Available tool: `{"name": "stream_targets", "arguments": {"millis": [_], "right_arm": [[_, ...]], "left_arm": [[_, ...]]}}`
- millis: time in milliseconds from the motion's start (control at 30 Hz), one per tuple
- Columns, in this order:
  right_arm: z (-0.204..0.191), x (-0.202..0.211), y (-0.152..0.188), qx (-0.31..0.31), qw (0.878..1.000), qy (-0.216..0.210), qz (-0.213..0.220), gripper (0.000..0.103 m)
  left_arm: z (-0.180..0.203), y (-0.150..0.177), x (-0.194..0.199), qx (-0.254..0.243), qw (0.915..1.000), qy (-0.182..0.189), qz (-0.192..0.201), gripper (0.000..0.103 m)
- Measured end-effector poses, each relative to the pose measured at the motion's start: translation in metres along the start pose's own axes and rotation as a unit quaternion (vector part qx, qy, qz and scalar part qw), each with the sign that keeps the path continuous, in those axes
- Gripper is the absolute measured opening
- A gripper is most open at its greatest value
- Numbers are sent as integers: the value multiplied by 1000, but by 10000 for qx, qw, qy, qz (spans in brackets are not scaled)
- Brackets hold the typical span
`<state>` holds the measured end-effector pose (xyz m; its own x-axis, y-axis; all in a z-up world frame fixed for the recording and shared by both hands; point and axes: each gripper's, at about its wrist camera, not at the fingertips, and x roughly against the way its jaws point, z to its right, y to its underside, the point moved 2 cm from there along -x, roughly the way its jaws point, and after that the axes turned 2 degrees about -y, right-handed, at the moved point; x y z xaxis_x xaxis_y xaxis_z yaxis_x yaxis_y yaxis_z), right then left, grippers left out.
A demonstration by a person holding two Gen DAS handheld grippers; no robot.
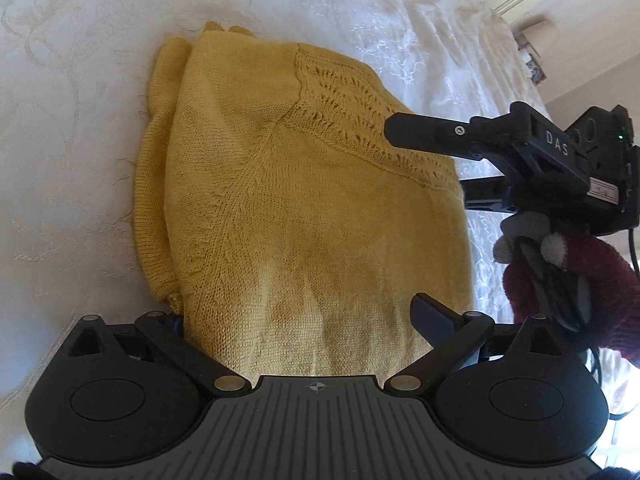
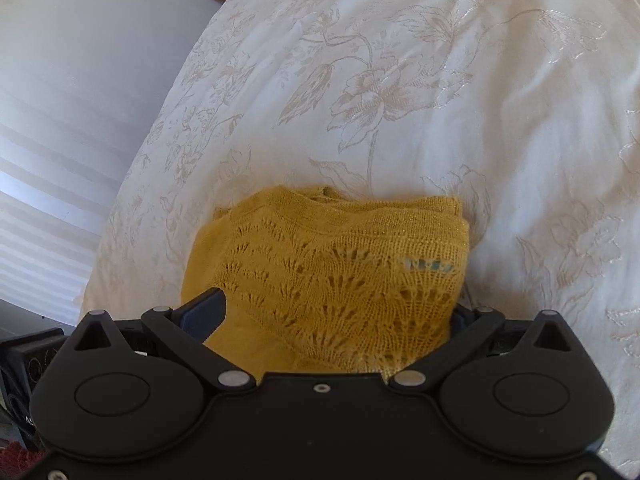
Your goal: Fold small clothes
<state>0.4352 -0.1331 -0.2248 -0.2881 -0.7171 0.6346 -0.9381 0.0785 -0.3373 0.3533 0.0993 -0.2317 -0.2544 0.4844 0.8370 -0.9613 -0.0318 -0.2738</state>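
Left gripper (image 1: 304, 312): jaws wide, nothing clamped; its right finger (image 1: 434, 316) rests on or just above the near hem of the yellow knit sweater (image 1: 304, 184), left finger hidden under/behind the cloth edge, so contact there cannot be confirmed. The sweater lies directly ahead of the claw, folded, long axis running near-to-far away from the left gripper, on the white embroidered bedspread (image 1: 80, 140). Right gripper (image 2: 332, 312): also spread wide, straddling the lace-yoke end (image 2: 340, 280) of the sweater; pads appear beside the cloth, not pinching it. In the left wrist view the right gripper enters from the right, fingertip over the lace band, approx. crosswise to the long axis. Judgement: each claw is at its own edge; left is nearer the plain hem, right nearer the yoke, so the next fold likely runs across the long axis.
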Motion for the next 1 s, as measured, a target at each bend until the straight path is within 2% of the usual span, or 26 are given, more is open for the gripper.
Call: {"name": "stream_targets", "arguments": {"millis": [267, 367, 400, 433, 467, 500, 600, 767, 800, 1000], "right_arm": [[13, 20, 18, -182, 9993, -310, 51, 103], [15, 25, 24, -261, 9990, -355, -29, 103], [15, 26, 24, -309, 9988, -364, -60, 101], [14, 24, 23, -376, 9986, -353, -84, 87], [13, 25, 23, -402, 9987, -300, -95, 69], [12, 26, 23, -361, 9992, -76, -131, 43], [1, 34, 25, -241, 9997, -14, -63, 43], [-19, 66, 39, -344, 9989, -108, 311, 39], [-22, 73, 43, -350, 9988, -104, 341, 39], [-31, 118, 85, -407, 9986, -131, 322, 37]], "left_arm": [[-8, 14, 8, 321, 9990, 300, -63, 98], [-10, 8, 6, 390, 9987, 329, -64, 78], [-11, 6, 5, 407, 9987, 296, -78, 51], [-12, 4, 5, 420, 9988, 219, -127, 31], [-13, 3, 5, 450, 9984, 287, -168, 29], [-15, 2, 5, 478, 9976, 458, -212, 25], [-10, 1, 11, 401, 9975, 537, -231, 23], [9, 9, 28, 400, 9960, 794, -104, 20], [16, 12, 32, 370, 9955, 863, -88, 17], [62, 52, 45, 128, 9941, 1067, -117, 17]]}}
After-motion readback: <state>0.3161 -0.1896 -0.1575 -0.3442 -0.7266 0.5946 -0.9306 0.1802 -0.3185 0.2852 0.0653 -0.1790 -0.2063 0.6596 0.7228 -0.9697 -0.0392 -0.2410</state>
